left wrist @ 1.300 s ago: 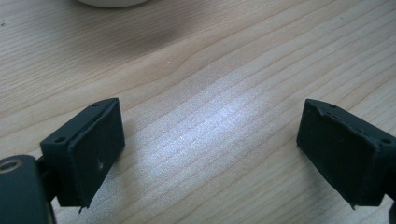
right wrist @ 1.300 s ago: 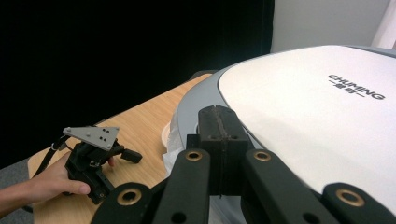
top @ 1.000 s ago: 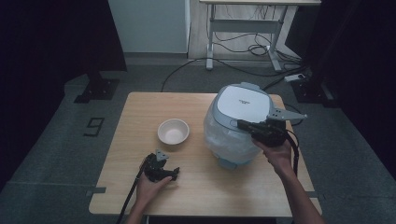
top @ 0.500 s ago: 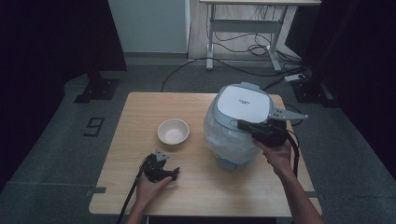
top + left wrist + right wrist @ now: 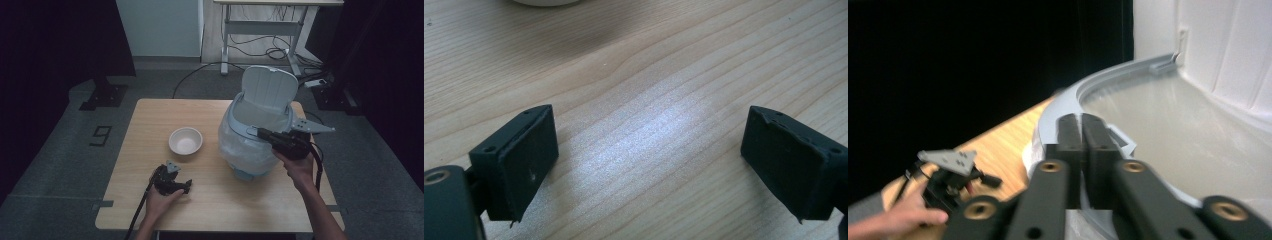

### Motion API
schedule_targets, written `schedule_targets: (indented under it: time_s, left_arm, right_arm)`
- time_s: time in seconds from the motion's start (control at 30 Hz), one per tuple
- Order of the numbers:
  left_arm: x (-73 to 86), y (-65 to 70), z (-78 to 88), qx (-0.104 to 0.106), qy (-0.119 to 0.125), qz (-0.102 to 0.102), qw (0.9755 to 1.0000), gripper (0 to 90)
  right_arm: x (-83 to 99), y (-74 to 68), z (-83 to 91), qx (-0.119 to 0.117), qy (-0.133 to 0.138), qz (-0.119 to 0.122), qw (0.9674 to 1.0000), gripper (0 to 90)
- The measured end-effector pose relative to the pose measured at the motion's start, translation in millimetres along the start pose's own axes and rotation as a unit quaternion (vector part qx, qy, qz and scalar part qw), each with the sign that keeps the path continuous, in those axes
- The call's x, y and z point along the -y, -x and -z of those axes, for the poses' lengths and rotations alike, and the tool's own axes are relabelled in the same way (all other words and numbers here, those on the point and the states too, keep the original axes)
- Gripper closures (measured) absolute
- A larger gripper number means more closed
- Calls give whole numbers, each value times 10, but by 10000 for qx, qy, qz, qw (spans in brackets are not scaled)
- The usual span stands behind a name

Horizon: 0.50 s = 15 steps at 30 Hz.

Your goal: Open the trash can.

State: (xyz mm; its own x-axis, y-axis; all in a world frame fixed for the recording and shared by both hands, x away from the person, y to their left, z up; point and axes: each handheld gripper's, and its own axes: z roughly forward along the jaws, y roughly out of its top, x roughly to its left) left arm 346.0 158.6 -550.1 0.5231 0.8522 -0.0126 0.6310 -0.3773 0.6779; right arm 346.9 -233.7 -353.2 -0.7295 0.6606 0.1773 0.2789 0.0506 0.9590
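A pale blue-and-white lidded bin (image 5: 247, 150) stands on the right of the wooden table (image 5: 150, 120), its lid (image 5: 270, 92) tilted up and back. My right gripper (image 5: 261, 133) points left at the bin's front rim. In the right gripper view its jaws (image 5: 1081, 120) lie together over the rim (image 5: 1068, 100) beside a small latch (image 5: 1122, 141). They have just been opening slightly, with nothing between them. My left gripper (image 5: 188, 184) rests on the table near the front edge, open (image 5: 649, 165) and empty over bare wood.
A small white bowl (image 5: 185, 140) sits left of the bin, and its edge (image 5: 546, 2) lies just beyond the left gripper. A desk frame (image 5: 260, 30) with cables stands on the floor behind the table. Dark curtains close both sides.
The bin's lid has sprung up from closed to open. Both hands and grippers have stayed in place.
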Motion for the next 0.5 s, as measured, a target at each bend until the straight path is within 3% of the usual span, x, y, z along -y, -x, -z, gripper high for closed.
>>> schedule_targets:
  time_s: [0.17, 0.43, 0.5]
  left_arm:
    - [0, 0, 0, 1, -1, 0, 10000, 76]
    - [3, 2, 1, -9, 9, 5, 10000, 77]
    - [3, 2, 0, -9, 10, 6, 10000, 77]
  right_arm:
    - [49, -3, 214, 79, 266, 41, 9996, 736]
    - [340, -14, 565, 541, 454, 371, 9968, 461]
    - [428, 15, 631, 620, 466, 335, 9964, 412]
